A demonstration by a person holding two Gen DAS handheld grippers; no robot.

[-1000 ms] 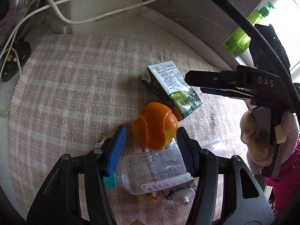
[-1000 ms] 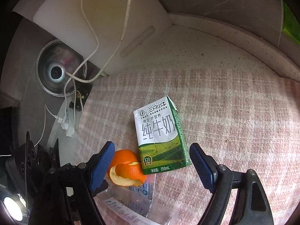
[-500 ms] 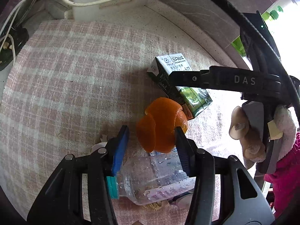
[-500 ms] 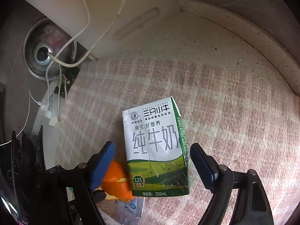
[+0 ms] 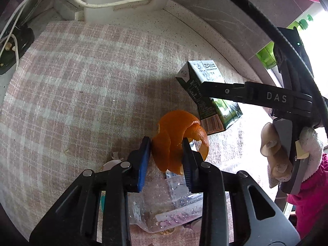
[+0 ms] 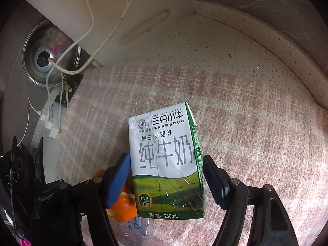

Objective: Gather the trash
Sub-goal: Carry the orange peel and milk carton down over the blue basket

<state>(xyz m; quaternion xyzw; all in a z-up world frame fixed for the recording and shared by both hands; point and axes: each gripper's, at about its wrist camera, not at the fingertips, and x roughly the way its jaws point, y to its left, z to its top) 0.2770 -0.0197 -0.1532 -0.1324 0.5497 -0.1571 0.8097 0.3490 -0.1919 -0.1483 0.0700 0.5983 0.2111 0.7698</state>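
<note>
A curled orange peel [image 5: 176, 137] lies on the pink checked cloth [image 5: 82, 92]. My left gripper [image 5: 165, 143] straddles it, and its closing jaws have both pads pressed against the peel's sides. Just beyond lies a white and green milk carton [image 6: 164, 143], label up. My right gripper [image 6: 166, 157] straddles the carton with its jaws closing. The blue pad [image 6: 121, 174] is at the carton's left edge, while a thin gap still shows at the black pad [image 6: 213, 176]. A clear plastic bottle [image 5: 164, 205] lies under my left fingers, partly hidden.
A white board [image 6: 112, 10] with white cables [image 5: 123, 4] leans at the back beside a steel pot lid [image 6: 51, 61] and a black power strip [image 5: 16, 45]. A green bottle [image 5: 266, 55] stands far right. A gloved hand [image 5: 274, 155] holds the right gripper. An eggshell bit [image 5: 111, 162] lies left of the peel.
My left jaws have narrowed from well apart to touching the orange peel. The right gripper has come down over the milk carton, and its jaws have drawn in towards the carton's sides.
</note>
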